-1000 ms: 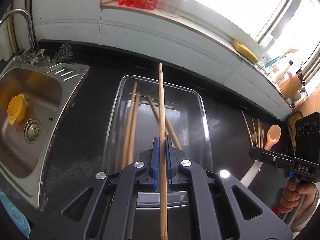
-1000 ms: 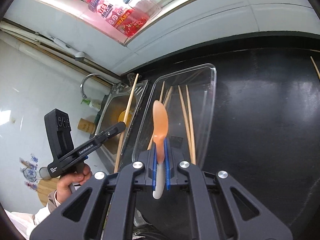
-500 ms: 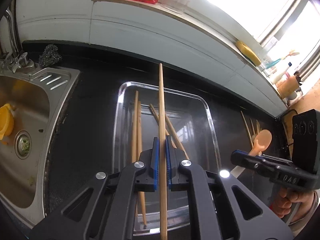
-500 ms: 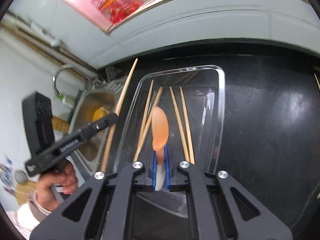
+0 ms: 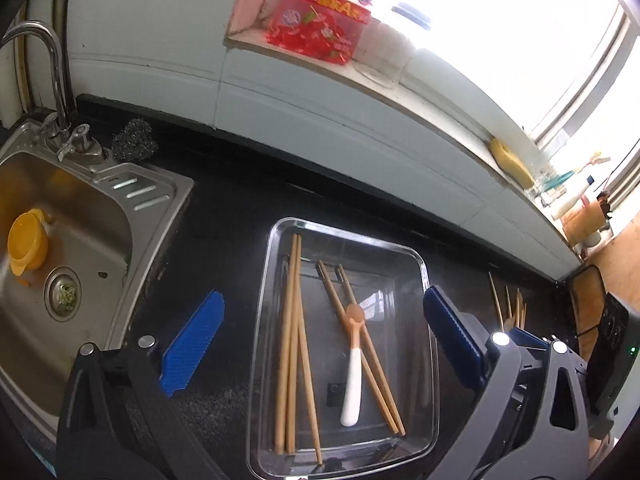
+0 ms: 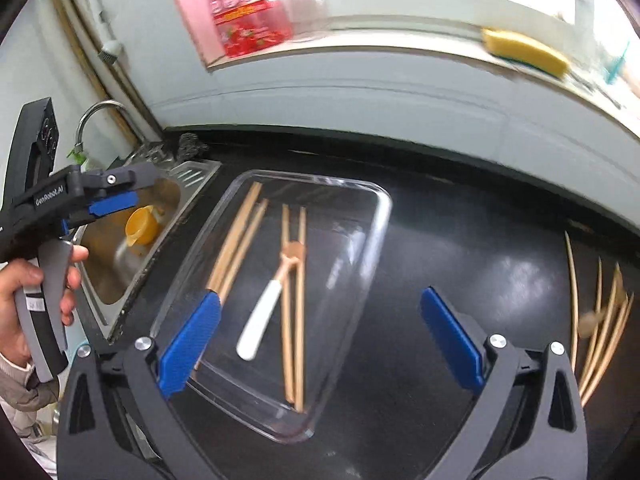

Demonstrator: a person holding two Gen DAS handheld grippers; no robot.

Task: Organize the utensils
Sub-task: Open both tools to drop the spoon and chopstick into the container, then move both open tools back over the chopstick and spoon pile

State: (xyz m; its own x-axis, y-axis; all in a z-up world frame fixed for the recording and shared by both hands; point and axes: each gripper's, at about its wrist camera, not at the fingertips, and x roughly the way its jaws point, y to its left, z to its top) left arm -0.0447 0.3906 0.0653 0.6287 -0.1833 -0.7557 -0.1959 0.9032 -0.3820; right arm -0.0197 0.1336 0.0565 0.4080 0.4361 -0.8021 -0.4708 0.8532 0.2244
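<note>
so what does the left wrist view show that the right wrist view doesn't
Only the left wrist view shows the sink drain and the wooden board at the far right.

Only the right wrist view shows the hand holding the left gripper, whose jaws are opening with nothing between them.

Both show the clear tray with chopsticks and a spoon inside, plus loose chopsticks on the counter.
</note>
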